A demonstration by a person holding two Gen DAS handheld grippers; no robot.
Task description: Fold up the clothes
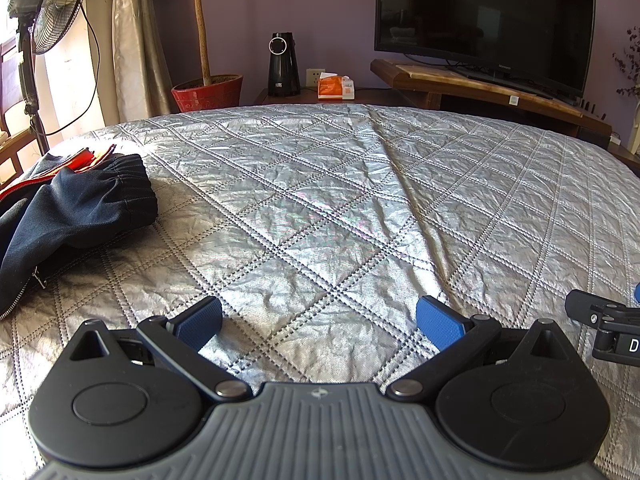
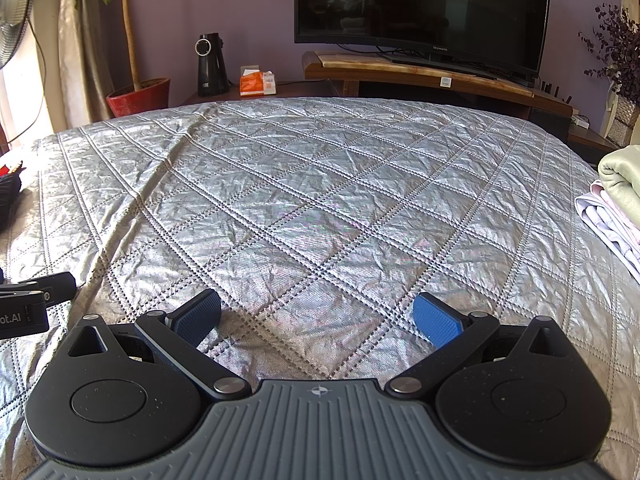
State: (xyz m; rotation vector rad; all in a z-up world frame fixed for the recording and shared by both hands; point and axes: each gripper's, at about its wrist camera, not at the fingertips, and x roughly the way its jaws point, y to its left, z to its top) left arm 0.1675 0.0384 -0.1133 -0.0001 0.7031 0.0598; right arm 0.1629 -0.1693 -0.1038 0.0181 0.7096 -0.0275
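Observation:
A crumpled dark navy garment (image 1: 76, 204) with red trim and a zipper lies at the left of the silver quilted bed cover (image 1: 320, 208). My left gripper (image 1: 320, 326) hovers open over bare quilt, to the right of that garment, with nothing between its blue pads (image 1: 438, 326). My right gripper (image 2: 318, 322) is open too, over the middle of the bed cover (image 2: 320, 200). A stack of folded pale green and white clothes (image 2: 618, 204) sits at the bed's right edge. Each view catches the other gripper's side at its edge.
Beyond the bed's far edge stand a TV (image 1: 484, 20) on a wooden stand (image 1: 492, 88), a black speaker (image 1: 283, 65), an orange tissue box (image 1: 335, 87), a potted tree in a red pot (image 1: 208, 94) and a standing fan (image 1: 52, 8) by the curtain.

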